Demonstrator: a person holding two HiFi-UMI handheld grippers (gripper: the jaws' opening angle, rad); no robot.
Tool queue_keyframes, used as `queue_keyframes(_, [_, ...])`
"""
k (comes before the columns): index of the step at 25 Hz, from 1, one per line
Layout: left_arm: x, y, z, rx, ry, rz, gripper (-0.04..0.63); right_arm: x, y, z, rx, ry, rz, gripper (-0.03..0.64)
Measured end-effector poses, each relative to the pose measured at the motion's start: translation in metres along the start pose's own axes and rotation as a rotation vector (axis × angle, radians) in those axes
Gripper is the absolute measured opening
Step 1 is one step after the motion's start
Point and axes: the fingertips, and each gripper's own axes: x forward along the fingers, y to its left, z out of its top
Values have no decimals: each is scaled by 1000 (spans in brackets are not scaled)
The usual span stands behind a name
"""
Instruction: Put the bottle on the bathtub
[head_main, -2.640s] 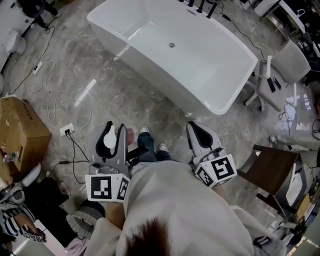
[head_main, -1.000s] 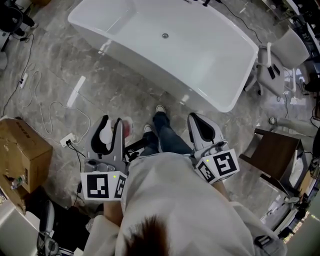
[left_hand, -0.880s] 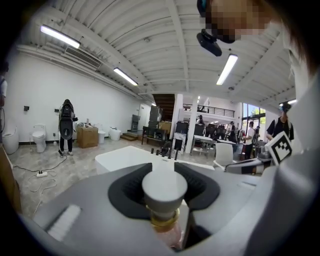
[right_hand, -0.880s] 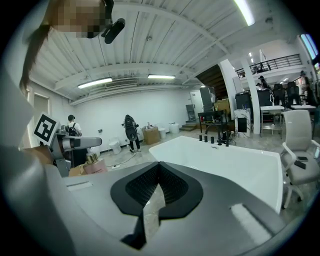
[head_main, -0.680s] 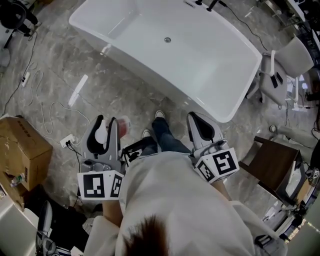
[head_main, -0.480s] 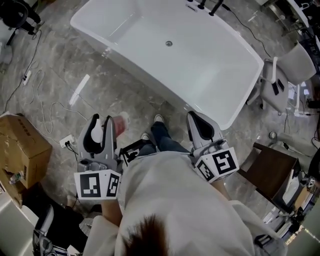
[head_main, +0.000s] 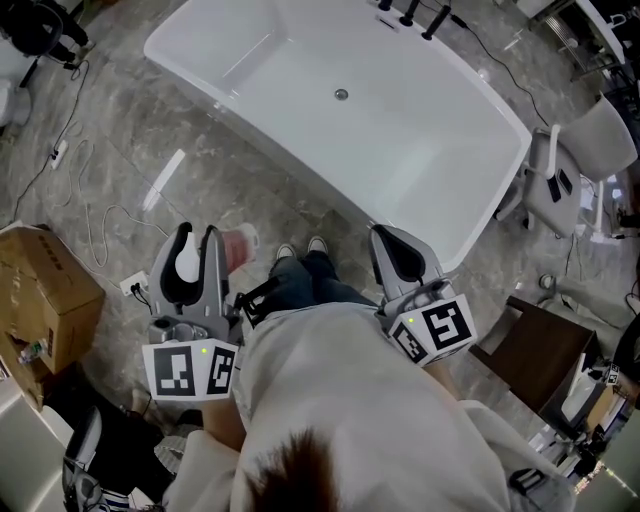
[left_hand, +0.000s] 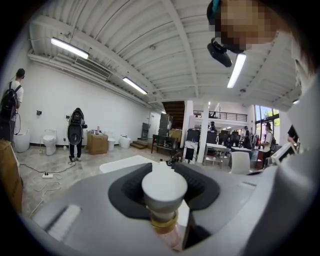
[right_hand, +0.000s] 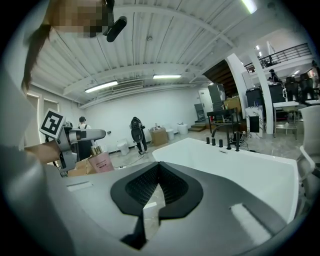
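Observation:
My left gripper (head_main: 195, 262) is shut on a pink bottle (head_main: 237, 245) with a white cap (left_hand: 164, 188) and a gold collar; it is held upright above the marble floor. In the right gripper view the same bottle (right_hand: 101, 161) shows at the left, under the left gripper (right_hand: 74, 136). My right gripper (head_main: 400, 260) is shut and holds nothing; its jaws (right_hand: 158, 179) meet in a closed line. The white bathtub (head_main: 400, 140) lies ahead of both grippers, its near rim just past the person's shoes. The tub (right_hand: 235, 165) is bare inside, with a drain.
Black taps (head_main: 410, 12) stand on the tub's far rim. A cardboard box (head_main: 40, 290) and a power strip with cables (head_main: 133, 285) lie at the left. At the right are a white chair (head_main: 590, 140) and a brown seat (head_main: 535, 350). People (left_hand: 76, 132) stand far off.
The person has stepped toward the tub, and its near rim now lies close to the shoes. The left gripper has shifted left with the bottle still in it.

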Motion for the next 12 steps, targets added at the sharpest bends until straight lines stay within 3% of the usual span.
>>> queue_keyframes(12, [10,4,11,8,-1,-58,184,10,-2,20,3,-47,-47,-2])
